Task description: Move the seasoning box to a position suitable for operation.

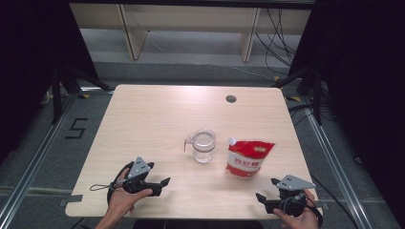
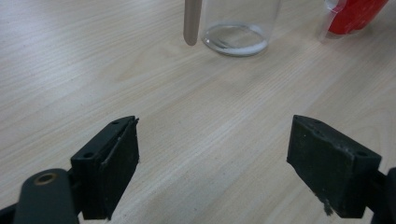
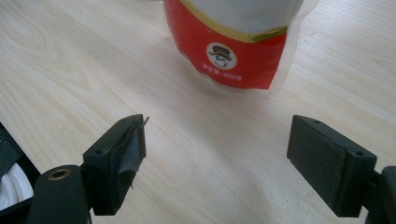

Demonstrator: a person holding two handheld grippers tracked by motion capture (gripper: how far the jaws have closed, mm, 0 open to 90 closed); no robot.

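At the middle of the pale wooden tabletop (image 1: 143, 119) we see a clear glass measuring jug with a side handle (image 1: 204, 145), standing upright with what looks like a thin white layer at its bottom, and just to its right, near but apart, a red-and-white plastic stand-up pouch with a corner spout (image 1: 249, 158), leaning back with the spout toward the jug. That pairing suggests to us that the pouch is meant to be poured into the jug. We hold our left gripper (image 1: 165, 182) low near the tabletop's near left edge, its jaws spread wide with nothing between them, aimed at the jug's handle side. Our right gripper (image 1: 267, 190) sits near the near right corner, jaws likewise spread and empty, facing the pouch's base, ready, we judge, to take it.
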